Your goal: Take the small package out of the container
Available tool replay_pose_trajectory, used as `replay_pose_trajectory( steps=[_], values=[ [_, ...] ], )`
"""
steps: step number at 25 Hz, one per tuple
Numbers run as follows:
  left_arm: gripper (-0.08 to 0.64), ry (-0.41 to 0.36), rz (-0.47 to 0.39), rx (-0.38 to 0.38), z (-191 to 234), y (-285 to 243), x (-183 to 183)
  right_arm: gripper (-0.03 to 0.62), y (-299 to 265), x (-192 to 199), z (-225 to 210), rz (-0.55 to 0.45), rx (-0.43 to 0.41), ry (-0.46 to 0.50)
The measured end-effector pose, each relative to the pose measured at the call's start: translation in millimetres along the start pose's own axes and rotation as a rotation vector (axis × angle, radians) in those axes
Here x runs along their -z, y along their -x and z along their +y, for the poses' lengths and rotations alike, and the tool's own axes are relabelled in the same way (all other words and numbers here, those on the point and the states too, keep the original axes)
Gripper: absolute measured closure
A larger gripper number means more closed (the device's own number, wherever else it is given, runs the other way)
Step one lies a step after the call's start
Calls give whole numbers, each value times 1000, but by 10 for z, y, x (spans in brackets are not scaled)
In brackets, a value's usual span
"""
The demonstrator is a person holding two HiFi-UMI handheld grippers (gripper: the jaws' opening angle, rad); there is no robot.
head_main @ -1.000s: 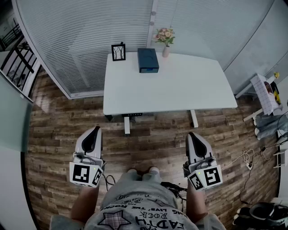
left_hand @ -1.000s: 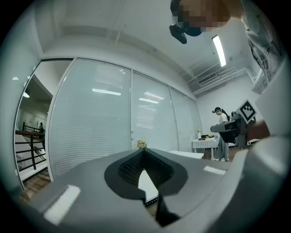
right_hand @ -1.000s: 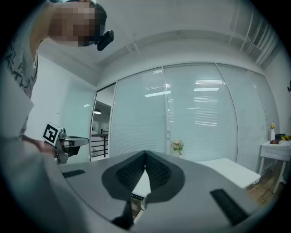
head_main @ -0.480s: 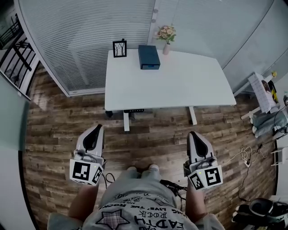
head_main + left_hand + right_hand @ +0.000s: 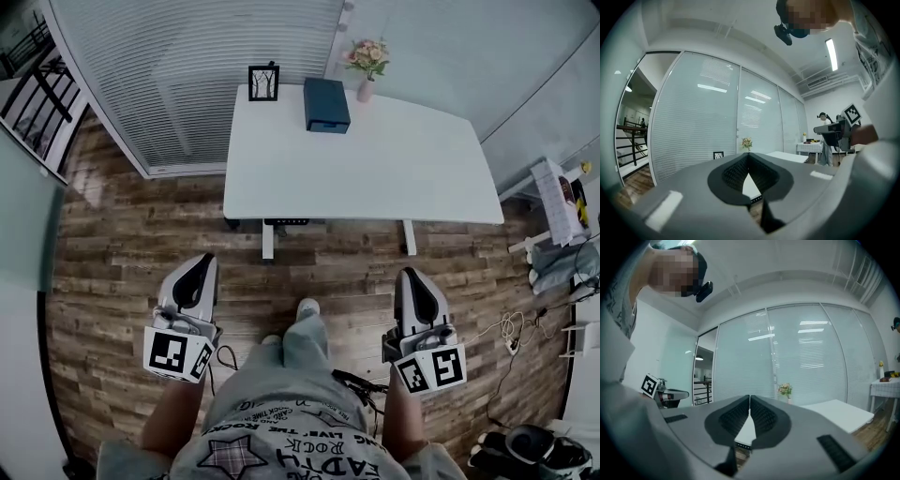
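A dark blue box-shaped container (image 5: 326, 104) lies at the far edge of the white table (image 5: 375, 178). No small package shows. My left gripper (image 5: 202, 261) hangs over the wooden floor well short of the table, jaws shut and empty. My right gripper (image 5: 411, 276) is level with it on the right, also shut with nothing between the jaws. In the left gripper view the closed jaws (image 5: 748, 157) point toward the table (image 5: 787, 157); in the right gripper view the closed jaws (image 5: 749, 399) do the same.
On the table's far edge a small black picture frame (image 5: 263, 82) stands left of the container and a vase of flowers (image 5: 367, 62) right of it. Glass walls with blinds rise behind. Cables (image 5: 511, 328) and a cluttered rack (image 5: 562, 202) lie at the right. The person's legs (image 5: 295, 347) are between the grippers.
The view has shifted toward the table, which now sits slightly lower and further right in the head view. One foot has stepped forward. Both grippers stay shut in the same places.
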State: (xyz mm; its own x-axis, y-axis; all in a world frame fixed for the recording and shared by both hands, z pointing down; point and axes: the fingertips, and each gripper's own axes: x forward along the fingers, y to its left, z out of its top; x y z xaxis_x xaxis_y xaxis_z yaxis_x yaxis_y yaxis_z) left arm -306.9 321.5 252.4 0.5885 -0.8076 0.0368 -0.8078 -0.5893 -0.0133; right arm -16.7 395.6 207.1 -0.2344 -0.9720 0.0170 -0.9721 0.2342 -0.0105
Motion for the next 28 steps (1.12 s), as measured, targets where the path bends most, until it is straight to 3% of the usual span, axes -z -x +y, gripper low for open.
replay_pose_trajectory(
  steps=[18,28],
  values=[
    [549,7,-54,-194,-30,-1388,-278,577,-1211,-143,-1172,-20,-246,21],
    [549,25,17,-199,-85,-1817,-94,577,-1567,-25,-1478,-10,-278,-35]
  ],
)
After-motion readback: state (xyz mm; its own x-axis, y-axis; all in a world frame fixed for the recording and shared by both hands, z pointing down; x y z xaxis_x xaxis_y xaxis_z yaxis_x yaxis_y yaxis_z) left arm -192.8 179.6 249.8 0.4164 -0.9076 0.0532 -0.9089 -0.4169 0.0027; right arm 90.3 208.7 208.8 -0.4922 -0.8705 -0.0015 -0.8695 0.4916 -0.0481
